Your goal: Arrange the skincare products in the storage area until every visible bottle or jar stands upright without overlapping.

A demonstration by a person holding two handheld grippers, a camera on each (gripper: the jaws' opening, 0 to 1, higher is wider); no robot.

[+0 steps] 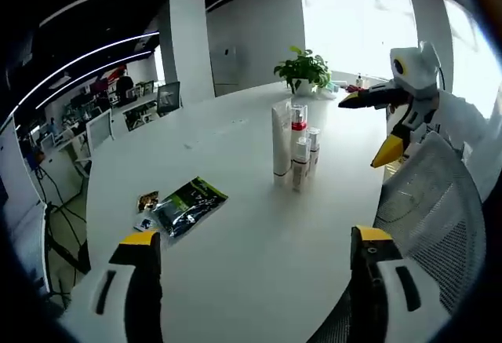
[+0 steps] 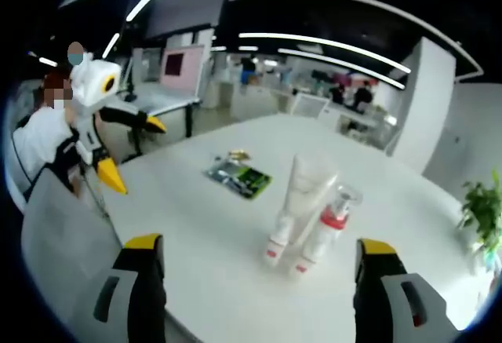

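A: Biggest first?
B: White round desk (image 1: 235,225). Potted plant (image 1: 303,69) at its far edge, dark snack packet (image 1: 187,204) near the left edge.
A: Skincare?
B: Tall white tube (image 1: 281,139), pump bottle (image 1: 298,120) and two small bottles (image 1: 303,161) clustered upright, mid-desk toward the right edge, touching or nearly.
A: Grippers?
B: Left gripper (image 1: 255,268) jaws wide apart, holding nothing. Right gripper (image 2: 255,272) the same, over the near edge.
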